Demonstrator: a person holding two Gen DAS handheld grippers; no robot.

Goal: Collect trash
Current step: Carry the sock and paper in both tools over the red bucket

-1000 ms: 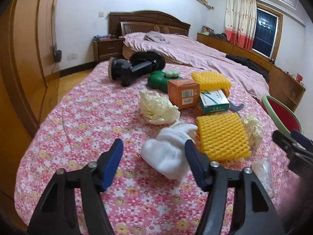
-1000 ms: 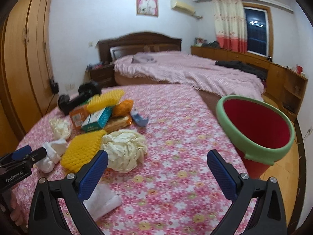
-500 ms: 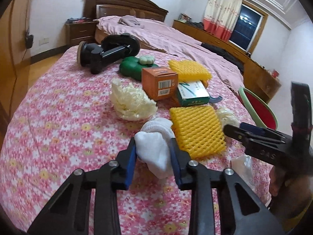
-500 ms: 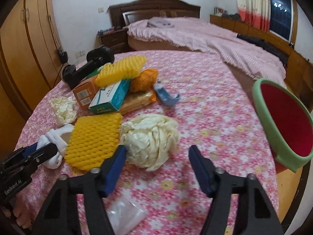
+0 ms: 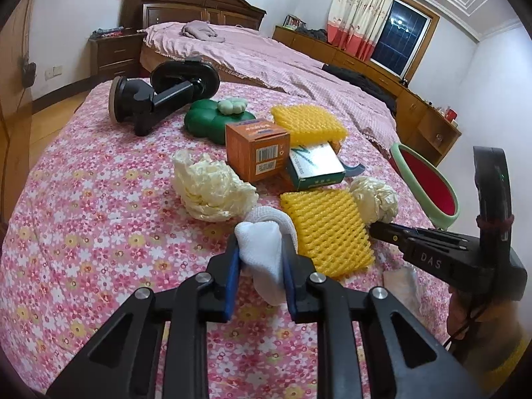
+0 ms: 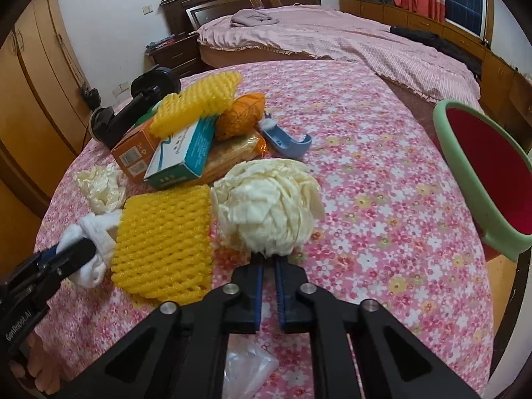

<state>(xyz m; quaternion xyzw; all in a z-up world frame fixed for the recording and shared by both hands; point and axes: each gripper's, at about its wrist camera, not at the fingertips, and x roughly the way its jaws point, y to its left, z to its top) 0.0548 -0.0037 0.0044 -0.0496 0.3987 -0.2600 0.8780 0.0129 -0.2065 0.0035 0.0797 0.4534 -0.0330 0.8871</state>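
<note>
The step in hand is the pick-up: both tongs are taking hold of trash on the round table covered with a pink floral cloth [image 5: 83,206].

The left gripper [image 5: 261,266] is closing its jaws on the crumpled white cloth wad [image 5: 262,259]. The blue pads are pressing its sides, and the wad is bulging above and below them while resting on the cloth at the near edge of the clutter. Just right of it, a flat yellow foam mesh sleeve [image 5: 324,229] is lying.

The right gripper [image 6: 269,266] is standing nearly fully closed, with only a narrow slit showing between the pads. Its tips are pinching the near lower edge of the cream crumpled paper ball [image 6: 269,206]. The grip appears to be on a thin fold only; how deep it reaches cannot be told.

The red bin with a pale green rim [image 6: 482,179] is standing off the right edge of the table, well apart from both held items, with its mouth tilted towards the table.

A second cream paper ball [image 5: 212,189], an orange carton [image 5: 257,153] and a teal and white box [image 5: 314,166] are lying farther back, not yet collected.

The next move calls for lifting both items clear of the cloth and carrying them right, over the bin mouth. Because the paper is being held by one edge, a slow lift is advised; the ball could tear free or unfold.
</note>
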